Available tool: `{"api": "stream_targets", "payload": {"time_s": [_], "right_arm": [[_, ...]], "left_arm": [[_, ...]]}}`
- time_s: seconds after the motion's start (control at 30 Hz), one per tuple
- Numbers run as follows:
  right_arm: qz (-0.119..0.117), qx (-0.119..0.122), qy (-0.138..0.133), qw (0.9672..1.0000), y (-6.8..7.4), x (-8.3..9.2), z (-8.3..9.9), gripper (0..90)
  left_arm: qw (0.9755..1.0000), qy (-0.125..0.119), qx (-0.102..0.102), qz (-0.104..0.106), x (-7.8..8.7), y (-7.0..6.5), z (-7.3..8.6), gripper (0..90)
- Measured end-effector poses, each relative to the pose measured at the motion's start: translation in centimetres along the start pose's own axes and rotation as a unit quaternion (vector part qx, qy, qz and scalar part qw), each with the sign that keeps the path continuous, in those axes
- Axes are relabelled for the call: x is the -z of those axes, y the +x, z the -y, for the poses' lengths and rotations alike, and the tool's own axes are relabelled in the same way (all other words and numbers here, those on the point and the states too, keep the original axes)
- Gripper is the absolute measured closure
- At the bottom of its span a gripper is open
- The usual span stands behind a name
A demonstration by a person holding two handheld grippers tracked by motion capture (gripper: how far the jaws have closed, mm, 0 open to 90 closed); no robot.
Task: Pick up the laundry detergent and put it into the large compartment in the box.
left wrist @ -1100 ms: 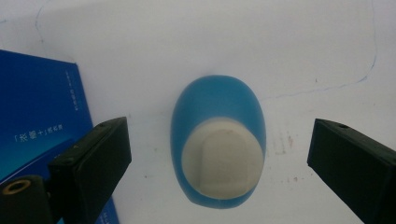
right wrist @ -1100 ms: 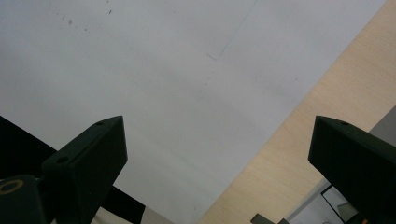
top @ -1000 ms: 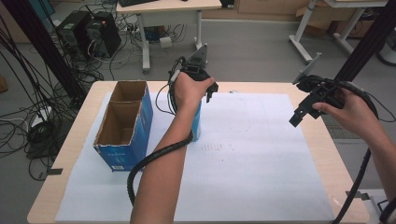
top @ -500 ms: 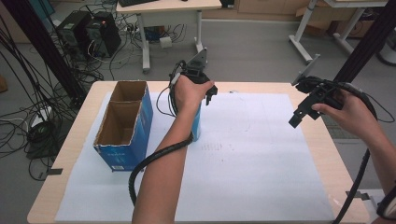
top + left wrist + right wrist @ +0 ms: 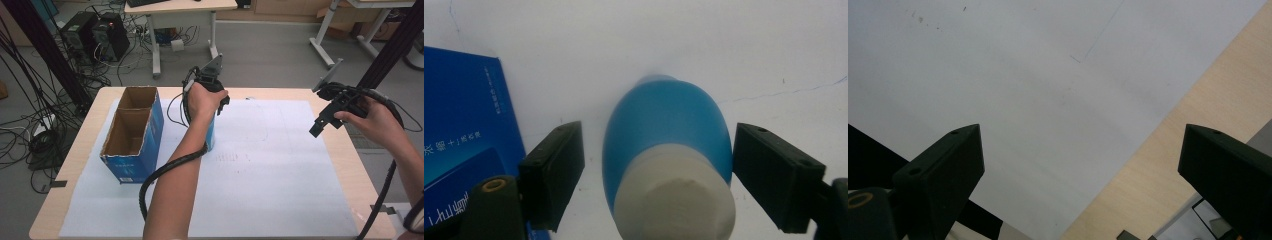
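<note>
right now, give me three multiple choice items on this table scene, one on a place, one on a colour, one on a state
1. Where does the bottle stand?
A. inside the blue box
B. on the white sheet beside the blue box
C. on the floor

2. What colour is the bottle's cap?
A. white
B. red
C. black

3. How do the left gripper jaws stand to the bottle?
A. far from it, over bare wood
B. one on each side of it, gaps still showing
C. clamped on the box wall

Answers:
1 B: in the left gripper view the bottle stands on the white sheet, with the blue box next to it.
2 A: the cap is white above a blue body.
3 B: the jaws have just been closing and flank the bottle, with sheet visible between each pad and it.
</note>
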State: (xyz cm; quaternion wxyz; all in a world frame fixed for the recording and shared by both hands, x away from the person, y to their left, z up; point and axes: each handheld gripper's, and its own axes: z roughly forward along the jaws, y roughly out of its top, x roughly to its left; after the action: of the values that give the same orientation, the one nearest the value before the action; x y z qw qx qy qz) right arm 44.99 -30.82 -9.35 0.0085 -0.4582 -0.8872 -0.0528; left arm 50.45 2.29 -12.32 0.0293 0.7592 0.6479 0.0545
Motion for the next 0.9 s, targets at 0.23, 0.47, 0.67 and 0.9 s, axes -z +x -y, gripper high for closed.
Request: {"api": "stream_targets", "payload": {"time_s": [0.23,0.47,0.67,0.9], "right_arm": [[0.001,0.001,0.0,1.0,0.05,0.02,0.02,4.5],[0.001,0.0,-0.001,1.0,0.06,0.07,0.09,4.5],[0.003,-0.001,0.003,1.0,0.11,0.0,0.05,4.5],[0.001,-0.003,0.002,1.0,0.08,0.19,0.26,4.5]], "left_arm": [[1.0,-0.002,-0.001,0.003,-0.06,0.01,0.01,37.4],[1.0,-0.008,0.004,0.004,-0.06,-0.04,0.27,38.0],[0.9999,-0.014,0.003,0.003,-0.03,-0.02,0.63,38.1],[0.9998,-0.018,0.0,0.004,-0.01,0.03,0.82,38.3]]}}
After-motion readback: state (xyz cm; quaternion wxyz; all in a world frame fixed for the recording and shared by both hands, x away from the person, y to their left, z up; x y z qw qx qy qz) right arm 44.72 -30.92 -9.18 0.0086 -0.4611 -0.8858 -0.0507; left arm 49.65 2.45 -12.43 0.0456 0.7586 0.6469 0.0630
